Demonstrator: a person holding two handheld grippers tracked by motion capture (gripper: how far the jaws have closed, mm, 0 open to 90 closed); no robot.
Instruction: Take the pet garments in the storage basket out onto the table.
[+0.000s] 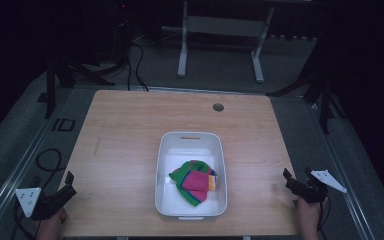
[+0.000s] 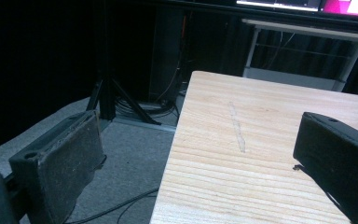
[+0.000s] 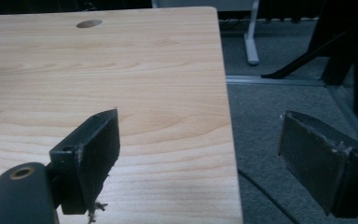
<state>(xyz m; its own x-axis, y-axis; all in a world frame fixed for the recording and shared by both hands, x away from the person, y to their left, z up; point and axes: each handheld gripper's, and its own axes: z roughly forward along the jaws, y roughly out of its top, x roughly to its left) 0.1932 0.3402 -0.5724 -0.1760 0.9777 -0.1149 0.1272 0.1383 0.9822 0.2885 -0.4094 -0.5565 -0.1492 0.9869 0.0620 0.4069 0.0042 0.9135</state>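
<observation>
A white plastic tub stands on the wooden table, a little right of the middle and toward the front. Inside it lies a crumpled cloth in green, pink, blue and yellow. My left gripper rests at the table's front left corner, far from the tub. In the left gripper view its jaws stand wide apart with nothing between them. At the front right edge my right gripper is also open, straddling the table's edge with nothing between its jaws.
A round cable hole sits near the table's back edge. A faint scratch marks the left side of the top. Cables lie on the grey floor at the left. White desk legs stand behind the table.
</observation>
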